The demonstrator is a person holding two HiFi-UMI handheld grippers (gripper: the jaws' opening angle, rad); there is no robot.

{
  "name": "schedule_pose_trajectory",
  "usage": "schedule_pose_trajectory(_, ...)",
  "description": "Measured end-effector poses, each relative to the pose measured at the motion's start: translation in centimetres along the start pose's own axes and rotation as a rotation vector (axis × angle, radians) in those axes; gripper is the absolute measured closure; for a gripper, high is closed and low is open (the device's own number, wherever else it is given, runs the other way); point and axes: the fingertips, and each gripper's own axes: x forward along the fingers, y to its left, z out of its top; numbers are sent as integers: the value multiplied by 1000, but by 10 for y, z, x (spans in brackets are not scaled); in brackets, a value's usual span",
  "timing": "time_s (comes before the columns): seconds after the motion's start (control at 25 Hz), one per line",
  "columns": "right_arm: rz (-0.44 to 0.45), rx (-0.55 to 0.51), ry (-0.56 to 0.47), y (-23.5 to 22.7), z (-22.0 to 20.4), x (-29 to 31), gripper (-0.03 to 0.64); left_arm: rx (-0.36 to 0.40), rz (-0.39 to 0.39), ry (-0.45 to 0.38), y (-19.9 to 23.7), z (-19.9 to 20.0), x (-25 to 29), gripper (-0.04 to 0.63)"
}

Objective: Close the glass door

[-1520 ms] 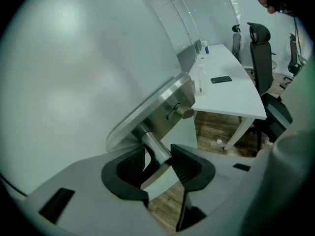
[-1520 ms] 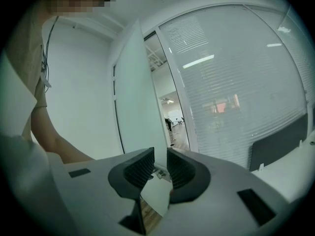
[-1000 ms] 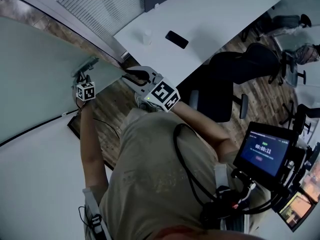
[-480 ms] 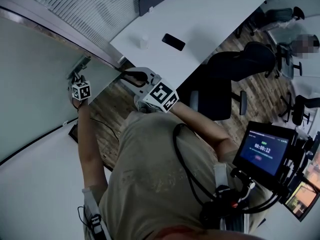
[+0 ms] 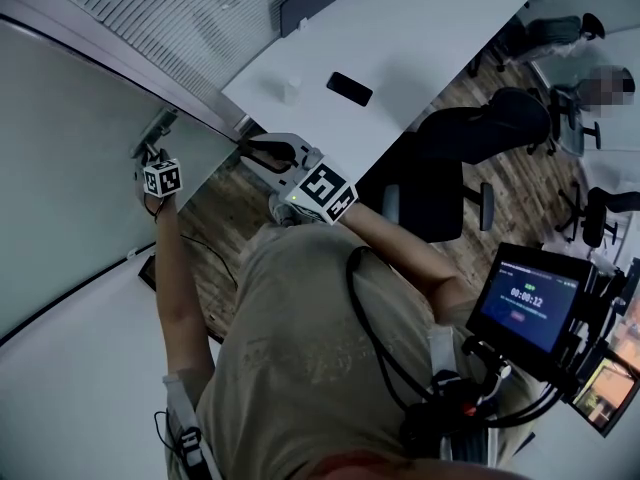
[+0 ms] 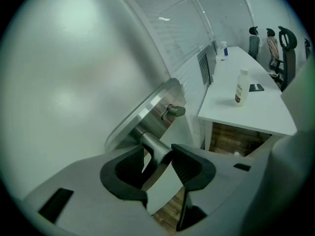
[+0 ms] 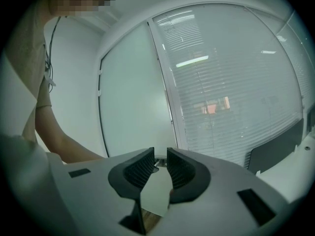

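Observation:
The frosted glass door (image 5: 70, 138) fills the left of the head view. Its metal handle (image 6: 153, 149) sticks out from a steel plate (image 6: 147, 113). My left gripper (image 6: 158, 155) is shut on that handle bar, one pad on each side; from the head it shows at the door's edge (image 5: 152, 158). My right gripper (image 5: 255, 150) hangs in the air near the table corner, off the door. In its own view the right gripper (image 7: 160, 165) is open by a narrow gap with nothing in it, and the glass door (image 7: 133, 107) lies behind.
A white table (image 5: 420, 28) stands close to the right of the door, with a black phone (image 5: 349, 89) and a small bottle (image 6: 241, 86) on it. Black office chairs (image 5: 440, 193) sit beyond it. A glass wall with blinds (image 5: 200, 13) adjoins the door. A monitor rig (image 5: 530, 303) hangs at my right.
Over the last second my left gripper has shifted slightly left with the handle in it. The right gripper has stayed about where it was.

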Motion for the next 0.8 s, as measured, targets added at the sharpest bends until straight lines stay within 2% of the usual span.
schedule_pose_trajectory(0.4, -20, -9, 5, -9, -12, 20, 545, 1, 9, -8, -3, -3, 27, 416)
schedule_pose_trajectory(0.8, -45, -6, -12, -15, 7, 38, 545, 6, 34, -7, 23, 11, 35, 416)
